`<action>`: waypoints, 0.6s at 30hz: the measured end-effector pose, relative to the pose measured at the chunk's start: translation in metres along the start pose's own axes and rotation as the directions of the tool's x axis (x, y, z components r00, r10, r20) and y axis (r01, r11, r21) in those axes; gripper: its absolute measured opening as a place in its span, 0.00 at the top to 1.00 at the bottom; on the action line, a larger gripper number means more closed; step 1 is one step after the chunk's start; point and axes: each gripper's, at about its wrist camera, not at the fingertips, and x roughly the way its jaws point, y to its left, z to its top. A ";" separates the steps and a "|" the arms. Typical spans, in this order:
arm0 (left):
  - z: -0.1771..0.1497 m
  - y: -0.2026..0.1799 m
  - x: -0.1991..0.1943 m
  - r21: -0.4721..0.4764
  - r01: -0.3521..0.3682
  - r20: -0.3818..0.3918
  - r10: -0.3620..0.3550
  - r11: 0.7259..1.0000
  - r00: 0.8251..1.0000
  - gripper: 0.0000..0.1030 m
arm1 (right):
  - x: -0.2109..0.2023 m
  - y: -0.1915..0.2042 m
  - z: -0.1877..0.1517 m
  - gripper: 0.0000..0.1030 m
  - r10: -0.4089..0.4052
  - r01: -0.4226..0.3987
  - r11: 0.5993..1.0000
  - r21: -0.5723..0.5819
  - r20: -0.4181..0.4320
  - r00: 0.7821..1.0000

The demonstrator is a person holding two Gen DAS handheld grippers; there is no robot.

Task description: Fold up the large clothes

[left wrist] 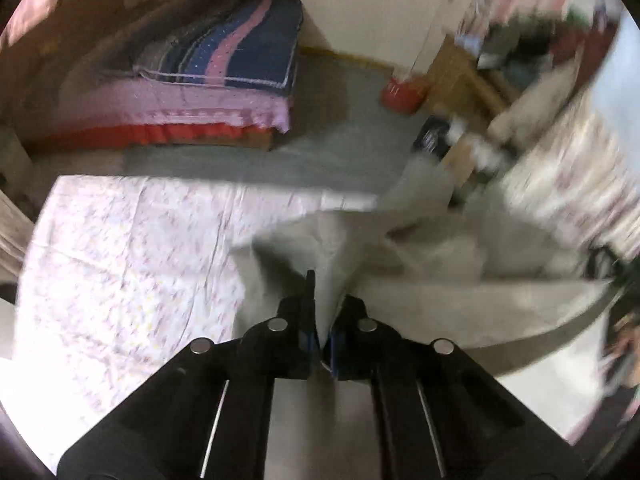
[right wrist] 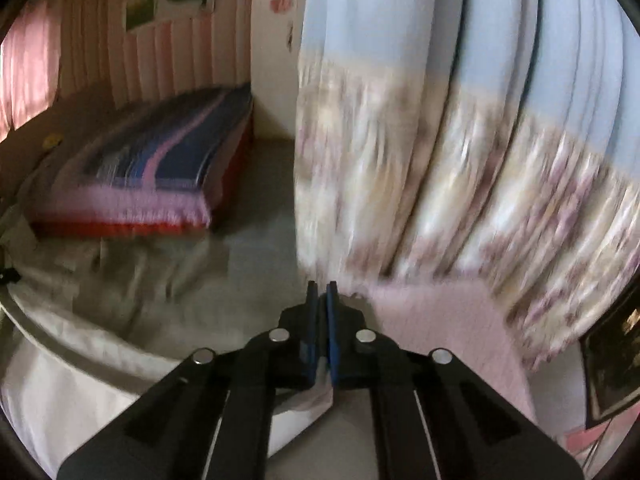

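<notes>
Two black grippers are ours, one in each hand, and both are closed on one large pale grey-white garment (left wrist: pixel 420 264). We see our left gripper (left wrist: pixel 323 300) pinching a raised fold of the soft, creased cloth between its blue-lined fingers. Our right gripper (right wrist: pixel 322 304) has its fingers nearly together, with a thin edge of the same cloth (right wrist: pixel 120 292) clamped low between them. The garment lies spread on the bed, over a floral sheet (left wrist: pixel 120 264). Beyond it we count one stack of folded blankets (left wrist: pixel 216 80), striped blue and pink over red. One patterned curtain (right wrist: pixel 460 160) hangs in pleats.
</notes>
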 end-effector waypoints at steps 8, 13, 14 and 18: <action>0.065 0.019 0.038 -0.131 -0.024 -0.055 0.017 0.991 0.998 0.78 | 0.079 0.006 0.058 0.30 -0.124 0.124 0.992 -0.005 -0.127 0.984; 0.048 0.036 0.036 -0.122 -0.129 -0.047 0.124 0.984 0.991 0.08 | 0.038 -0.023 0.039 0.17 -0.035 0.044 0.993 0.105 -0.087 0.996; 0.044 0.039 0.025 -0.125 -0.112 -0.020 0.110 0.986 0.994 0.06 | 0.030 -0.029 0.037 0.15 -0.038 0.046 0.993 0.112 -0.068 0.997; 0.033 0.050 -0.024 -0.122 -0.052 0.080 0.062 0.991 0.995 0.03 | -0.006 -0.040 0.007 0.11 -0.029 0.033 0.997 0.070 -0.066 0.997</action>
